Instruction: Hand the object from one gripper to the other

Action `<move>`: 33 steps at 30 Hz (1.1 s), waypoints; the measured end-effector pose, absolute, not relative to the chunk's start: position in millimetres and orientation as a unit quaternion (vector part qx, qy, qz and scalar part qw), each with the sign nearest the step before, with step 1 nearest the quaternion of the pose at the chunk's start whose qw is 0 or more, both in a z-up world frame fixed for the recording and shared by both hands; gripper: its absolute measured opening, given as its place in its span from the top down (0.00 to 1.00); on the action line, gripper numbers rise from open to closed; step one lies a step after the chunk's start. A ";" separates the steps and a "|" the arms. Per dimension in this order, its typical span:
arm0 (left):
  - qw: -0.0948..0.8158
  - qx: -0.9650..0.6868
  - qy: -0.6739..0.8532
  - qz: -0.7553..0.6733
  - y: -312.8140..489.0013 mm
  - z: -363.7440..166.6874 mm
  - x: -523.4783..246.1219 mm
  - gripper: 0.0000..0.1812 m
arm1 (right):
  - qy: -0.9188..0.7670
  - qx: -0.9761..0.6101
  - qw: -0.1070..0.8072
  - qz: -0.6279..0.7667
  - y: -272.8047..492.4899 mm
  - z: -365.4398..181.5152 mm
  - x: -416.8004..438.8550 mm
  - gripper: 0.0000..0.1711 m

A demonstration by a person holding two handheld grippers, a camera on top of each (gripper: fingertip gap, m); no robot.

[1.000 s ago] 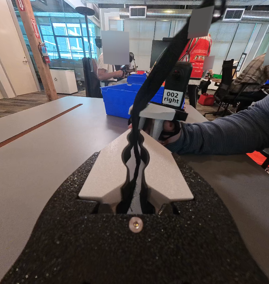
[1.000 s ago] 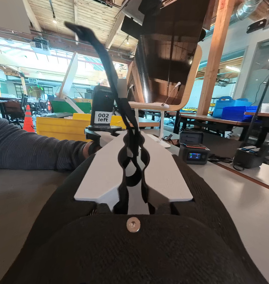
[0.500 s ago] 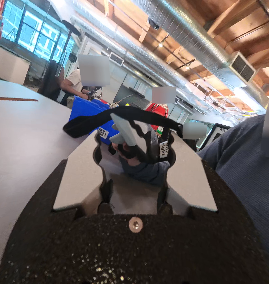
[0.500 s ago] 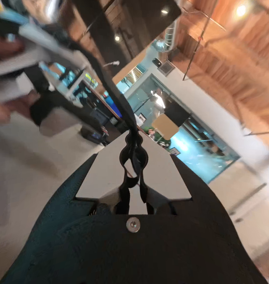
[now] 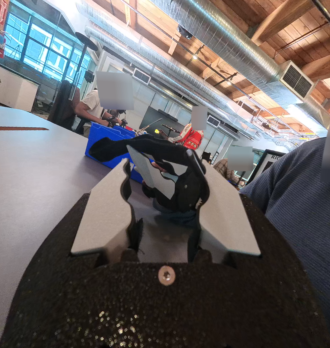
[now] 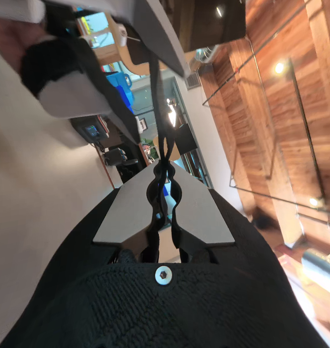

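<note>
The black strap was pinched between the fingertips of the right tongs, its two strands crossing just beyond the tips and running up and away as one band. In the left wrist view the same strap lay draped over the far right tongs, one loose end hanging out to the left above the grey counter. The left tongs stood wide apart with nothing between their grey fingers; the strap did not touch them. The right tongs sat just in front of that open gap, raised off the counter. A blue bin stood on the counter behind the strap, and a person's blue-grey sleeve filled the right edge. The right wrist view was tilted steeply and partly blurred.
</note>
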State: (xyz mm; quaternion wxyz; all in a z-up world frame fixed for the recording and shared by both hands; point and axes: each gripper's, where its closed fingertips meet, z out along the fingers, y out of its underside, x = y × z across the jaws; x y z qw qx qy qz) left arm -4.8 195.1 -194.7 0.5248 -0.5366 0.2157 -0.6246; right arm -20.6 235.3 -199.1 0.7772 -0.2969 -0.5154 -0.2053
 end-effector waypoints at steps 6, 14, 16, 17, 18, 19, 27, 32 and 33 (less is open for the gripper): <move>0.569 -0.532 0.181 -0.600 204.5 -190.0 -17.5 0.86 | -0.534 -0.275 0.771 -0.212 227.3 -202.7 -31.5 0.98; 0.658 -0.519 0.193 -0.511 205.6 -180.2 -30.3 1.00 | -0.526 -0.337 0.773 -0.108 229.8 -207.2 -25.8 0.81; 0.702 -0.530 0.185 -0.439 212.0 -178.7 -42.6 1.00 | -0.508 -0.366 0.775 -0.088 238.5 -204.6 -16.9 0.77; 0.732 -0.535 0.185 -0.378 214.8 -177.0 -50.8 1.00 | -0.500 -0.383 0.773 -0.079 243.9 -204.7 -12.7 0.75; 0.757 -0.534 0.201 -0.317 214.3 -175.2 -55.3 1.00 | -0.494 -0.399 0.769 -0.065 248.4 -205.7 -9.9 0.73; 0.774 -0.534 0.221 -0.260 213.0 -174.1 -56.5 1.00 | -0.487 -0.414 0.767 -0.049 252.1 -206.4 -7.3 0.71; 0.787 -0.487 0.379 -0.021 201.5 -188.2 -22.3 0.99 | -0.457 -0.458 0.747 0.151 255.8 -199.5 5.3 0.62; 0.727 -0.453 0.514 0.052 191.5 -221.2 4.0 0.99 | -0.582 -0.370 0.724 -0.004 247.0 -224.1 0.9 0.54; 0.722 -0.446 0.526 0.055 188.7 -223.6 8.5 0.99 | -0.596 -0.359 0.717 -0.030 246.7 -229.7 -0.8 0.57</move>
